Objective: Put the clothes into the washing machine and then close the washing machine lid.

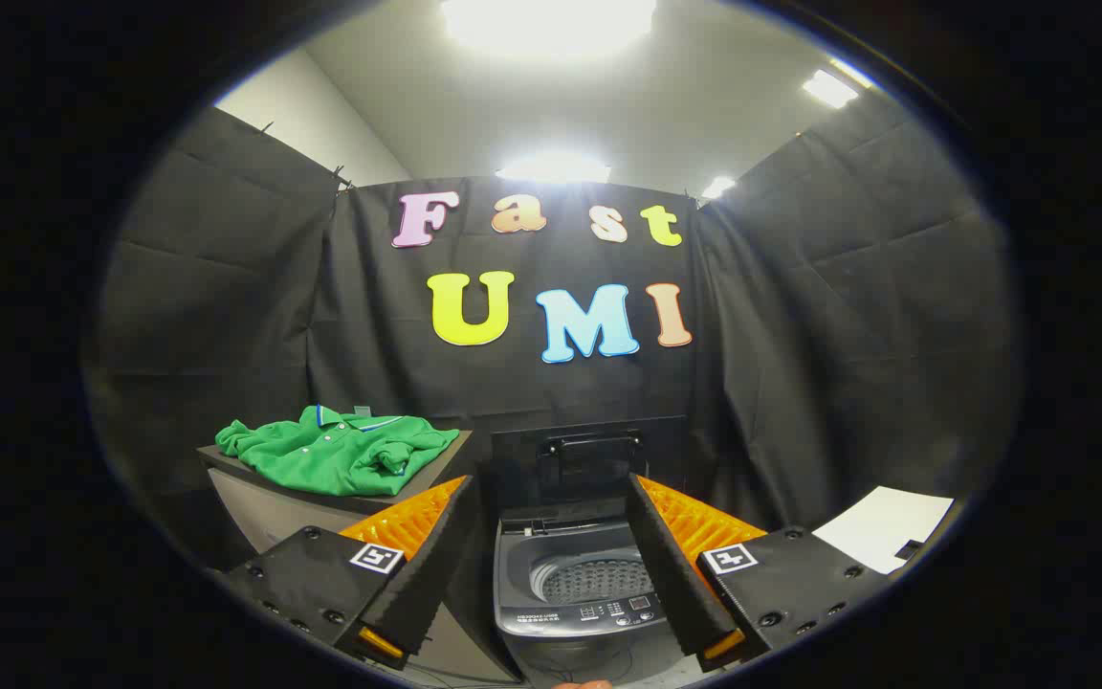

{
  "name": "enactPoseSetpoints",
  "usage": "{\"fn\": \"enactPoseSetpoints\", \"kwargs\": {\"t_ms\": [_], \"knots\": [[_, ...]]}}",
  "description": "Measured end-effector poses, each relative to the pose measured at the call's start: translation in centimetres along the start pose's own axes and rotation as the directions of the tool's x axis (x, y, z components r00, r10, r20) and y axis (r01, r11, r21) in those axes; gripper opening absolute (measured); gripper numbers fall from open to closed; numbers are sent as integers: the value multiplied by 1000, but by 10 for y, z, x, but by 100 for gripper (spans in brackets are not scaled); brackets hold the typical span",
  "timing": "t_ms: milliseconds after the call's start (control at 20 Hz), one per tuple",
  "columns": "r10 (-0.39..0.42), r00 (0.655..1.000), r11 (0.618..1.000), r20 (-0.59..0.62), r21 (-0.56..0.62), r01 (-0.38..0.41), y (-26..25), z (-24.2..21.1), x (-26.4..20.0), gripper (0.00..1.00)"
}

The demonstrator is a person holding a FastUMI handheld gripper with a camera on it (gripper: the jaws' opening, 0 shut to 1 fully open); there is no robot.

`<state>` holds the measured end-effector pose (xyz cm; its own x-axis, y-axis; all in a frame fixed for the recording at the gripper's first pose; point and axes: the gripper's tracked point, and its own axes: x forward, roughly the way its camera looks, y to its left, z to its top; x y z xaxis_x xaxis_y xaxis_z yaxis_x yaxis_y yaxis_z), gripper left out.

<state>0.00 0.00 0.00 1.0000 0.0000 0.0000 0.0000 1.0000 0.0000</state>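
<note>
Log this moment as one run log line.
gripper: open, holding nothing | green shirt: on side table, beyond left finger | washing machine: between fingers, lid up | stage: shirt not yet picked

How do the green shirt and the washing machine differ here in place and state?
The green shirt lies crumpled on a table, off beside one finger; the washing machine stands lower, seen between the open fingers of the gripper. The shirt is soft and bright; the machine is grey and rigid, its lid raised and its drum bare. Neither is touched by the gripper.

Gripper — screwed plates, square markers
</note>
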Motion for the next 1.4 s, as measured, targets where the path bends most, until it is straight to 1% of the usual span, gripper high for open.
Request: {"fn": "enactPoseSetpoints", "kwargs": {"t_ms": [500, 1200, 1400], "knots": [[22, 1000, 1000, 12, -22, -21, 12, 8, -4, 98], [5, 1000, 999, -24, -38, -6, 8, -3, -14, 98], [22, 999, 999, -36, -36, -23, 12, -3, -12, 98]]}}
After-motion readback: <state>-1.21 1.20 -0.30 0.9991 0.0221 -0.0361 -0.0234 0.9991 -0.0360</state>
